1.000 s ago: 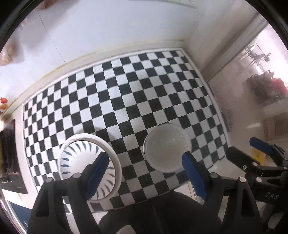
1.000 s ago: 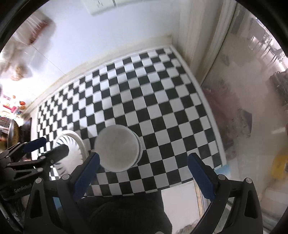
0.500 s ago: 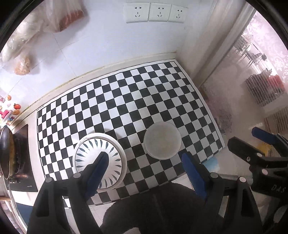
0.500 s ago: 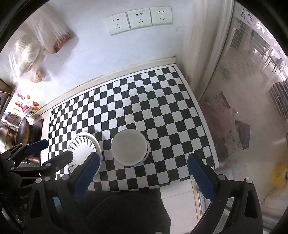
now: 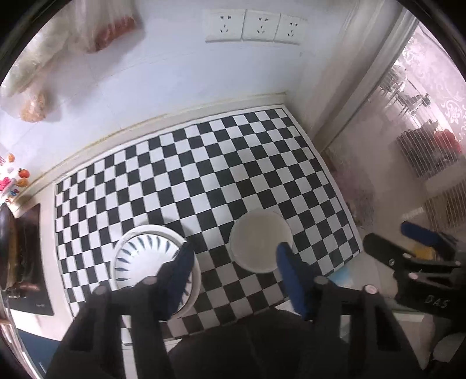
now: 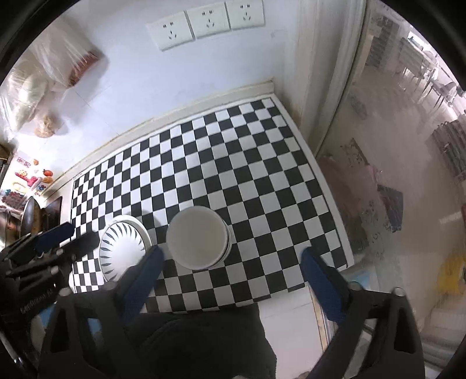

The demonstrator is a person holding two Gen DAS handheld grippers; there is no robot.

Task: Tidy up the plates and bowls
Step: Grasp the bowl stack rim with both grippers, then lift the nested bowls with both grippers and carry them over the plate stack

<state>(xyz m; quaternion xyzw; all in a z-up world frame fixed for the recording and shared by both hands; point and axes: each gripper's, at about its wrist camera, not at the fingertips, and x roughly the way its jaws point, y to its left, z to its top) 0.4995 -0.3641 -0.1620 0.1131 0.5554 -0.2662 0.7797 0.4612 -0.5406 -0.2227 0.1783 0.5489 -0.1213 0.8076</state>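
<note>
A stack of plain white bowls [image 5: 260, 240] [image 6: 198, 237] stands near the front of the checkered mat [image 5: 204, 175] [image 6: 233, 163]. To its left lies a stack of white plates with blue leaf marks [image 5: 148, 256] [image 6: 123, 247]. My left gripper [image 5: 233, 271] is open and empty, held high above the mat's front edge between plates and bowls. My right gripper [image 6: 230, 268] is open wide and empty, high above the front edge, right of the bowls. Each gripper shows in the other's view: the right one [image 5: 407, 247] and the left one [image 6: 67, 236].
A white wall with three sockets [image 5: 256, 29] [image 6: 204, 24] backs the counter. Plastic bags [image 5: 72, 38] hang at upper left. A stove with a pan [image 5: 14, 247] sits left of the mat. A glass door [image 6: 407, 145] is on the right.
Both grippers have risen and pulled back from the mat, so the dishes look smaller and the wall sockets have come into view. The left gripper's fingers stand closer together. The dishes have not moved.
</note>
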